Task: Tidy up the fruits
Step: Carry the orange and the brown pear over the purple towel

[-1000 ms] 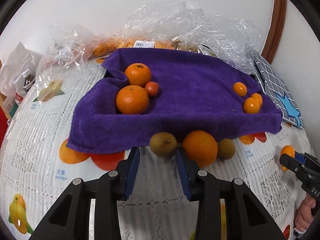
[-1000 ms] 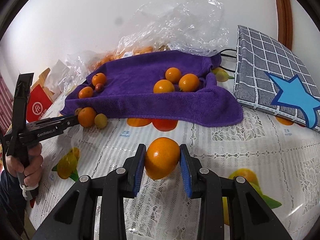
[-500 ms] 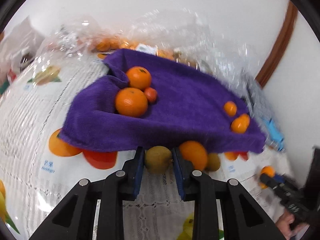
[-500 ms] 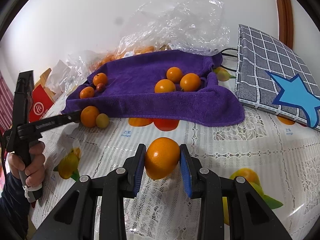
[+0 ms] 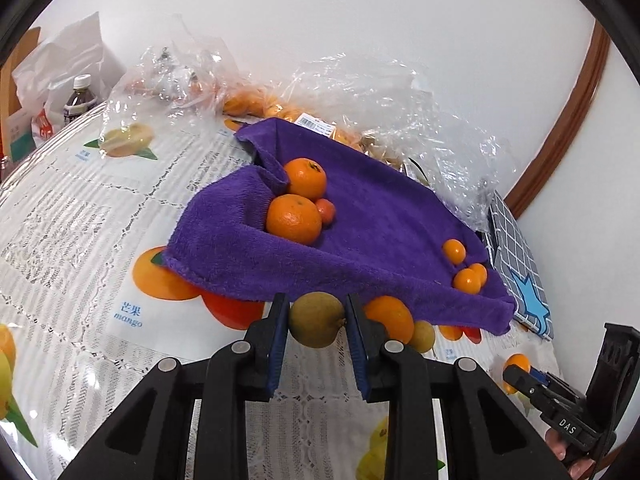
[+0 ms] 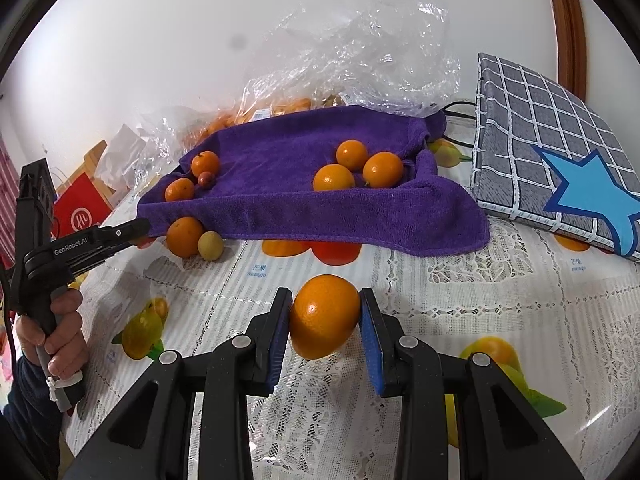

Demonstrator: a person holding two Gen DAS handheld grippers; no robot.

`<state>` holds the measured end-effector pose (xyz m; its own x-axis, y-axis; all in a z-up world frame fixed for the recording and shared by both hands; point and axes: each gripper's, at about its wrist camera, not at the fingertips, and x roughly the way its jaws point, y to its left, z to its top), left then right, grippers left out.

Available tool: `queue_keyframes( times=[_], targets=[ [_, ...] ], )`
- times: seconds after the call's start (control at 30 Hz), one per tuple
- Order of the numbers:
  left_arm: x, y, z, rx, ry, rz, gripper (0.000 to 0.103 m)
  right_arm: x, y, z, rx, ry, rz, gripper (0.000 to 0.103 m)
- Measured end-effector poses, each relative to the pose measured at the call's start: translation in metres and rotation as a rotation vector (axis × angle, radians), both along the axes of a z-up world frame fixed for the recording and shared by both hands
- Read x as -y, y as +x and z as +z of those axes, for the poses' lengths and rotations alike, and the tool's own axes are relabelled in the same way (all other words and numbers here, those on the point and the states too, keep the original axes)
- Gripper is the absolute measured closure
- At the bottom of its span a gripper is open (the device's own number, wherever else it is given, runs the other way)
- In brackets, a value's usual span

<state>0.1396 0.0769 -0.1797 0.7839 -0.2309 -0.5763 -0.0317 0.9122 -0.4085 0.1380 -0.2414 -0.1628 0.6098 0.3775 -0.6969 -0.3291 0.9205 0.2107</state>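
The left gripper (image 5: pixel 317 322) is pinching a small brownish-green fruit (image 5: pixel 316 319) between its blue-padded fingers (image 5: pixel 277 340), right at the front hem of the purple towel (image 5: pixel 384 220), and the right gripper (image 6: pixel 325 322) is clamping an orange (image 6: pixel 325 316) over the lace-covered desk (image 6: pixel 460 280), nearer its front edge than the towel is.

Both fruits are looking light and round. The brownish-green fruit is looking dull and slightly rough, probably firm but easy to bruise, so the pads are sitting well where they are, across its widest part. The orange is shinier, with a dimpled peel that is giving a little under the pads; it is probably more slippery, and a hold across its middle is likely the safest, since a round thing gripped off-centre tends to squirt out.

The towel is thick, fuzzy and soft, its edges rolling up into low walls that are keeping two bigger oranges (image 5: pixel 294 218) at one corner and three small ones (image 6: pixel 352 170) at the other. Crinkly clear plastic bags (image 5: pixel 380 96) are lying behind it, against the wall.
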Motion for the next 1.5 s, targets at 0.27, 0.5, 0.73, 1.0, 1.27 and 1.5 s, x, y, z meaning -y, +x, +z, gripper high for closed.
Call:
queue_keyframes(
  times=[0.27,0.5,0.73,1.0,1.27,1.5],
  targets=[
    [-0.005,-0.003,0.001,0.006,-0.012,0.019,0.076,0.004,0.000,0.002,0.003,0.025,-0.014,0.069],
    [-0.005,-0.007,0.004,0.027,0.004,0.034,0.076,0.007,0.001,0.003,-0.003,0.040,-0.021,0.069],
    [-0.009,-0.004,0.002,0.015,-0.054,0.003,0.076,0.000,0.004,0.025,0.057,-0.015,-0.018,0.069],
    [-0.021,0.013,0.034,0.050,-0.035,0.050,0.076,0.001,0.051,0.058,0.119,-0.035,-0.039,0.069],
    [-0.018,0.057,0.068,0.107,0.022,0.100,0.076,0.000,0.133,0.058,0.107,-0.082,-0.107,0.069],
    [-0.018,0.079,0.050,0.109,0.010,0.101,0.076,-0.006,0.184,0.034,0.034,-0.086,-0.142,0.069]
  ],
)
